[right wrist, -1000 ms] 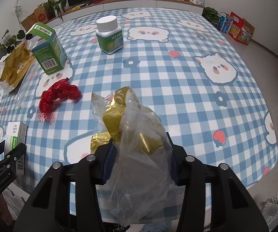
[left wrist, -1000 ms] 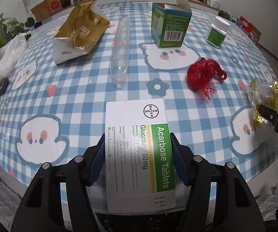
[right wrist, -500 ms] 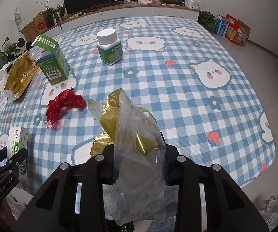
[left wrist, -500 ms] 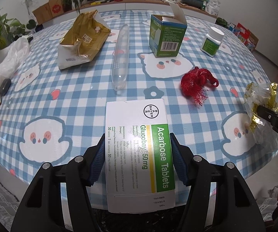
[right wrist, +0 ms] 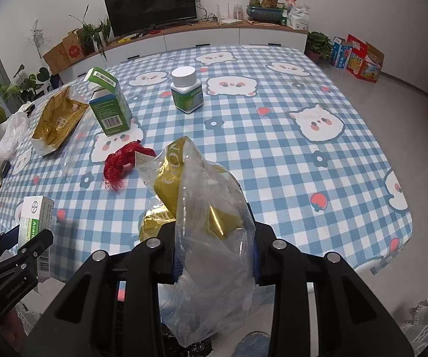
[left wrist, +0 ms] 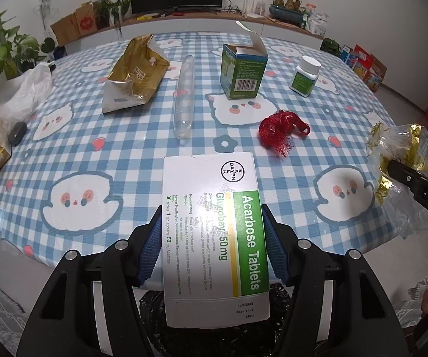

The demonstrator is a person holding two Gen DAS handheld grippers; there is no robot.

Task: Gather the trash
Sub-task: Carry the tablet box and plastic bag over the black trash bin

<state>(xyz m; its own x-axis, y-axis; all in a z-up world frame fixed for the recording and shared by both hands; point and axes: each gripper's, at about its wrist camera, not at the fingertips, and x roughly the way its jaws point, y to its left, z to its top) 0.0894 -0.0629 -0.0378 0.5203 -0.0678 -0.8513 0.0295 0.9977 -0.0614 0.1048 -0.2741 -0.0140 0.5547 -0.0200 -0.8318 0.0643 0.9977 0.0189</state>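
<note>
Both of your grippers are now loaded and lifted off the round table covered in a blue-and-white checked cloth printed with cartoon animals (left wrist: 130,160), where a second ago they sat lower and closer over it. Your left gripper (left wrist: 211,241) clamps the flat white-and-green cardboard tablet box (left wrist: 214,232) by its long edges, the blue pads pressing on both sides, and its grip is unchanged. Your right gripper (right wrist: 214,253) has squeezed down to its narrowest on the crumpled clear plastic bag holding gold foil wrappers (right wrist: 205,208), the jaws having tightened a little further during the last second. In both wrist views more of the table edge and the floor beyond it shows than before, and a dark, crinkled black liner (left wrist: 154,300) is visible beneath the box, apparently a waste bag under the table edge; judge this the drop point. Two pieces thus appear to be on their way to disposal. Left on the cloth are the red mesh net bundle (left wrist: 279,131), the open green carton (left wrist: 243,71), the white-capped green pill bottle (left wrist: 304,77), the long clear plastic tube sleeve (left wrist: 184,92) and the torn gold foil pouch (left wrist: 133,74), so most of the collecting remains.
</note>
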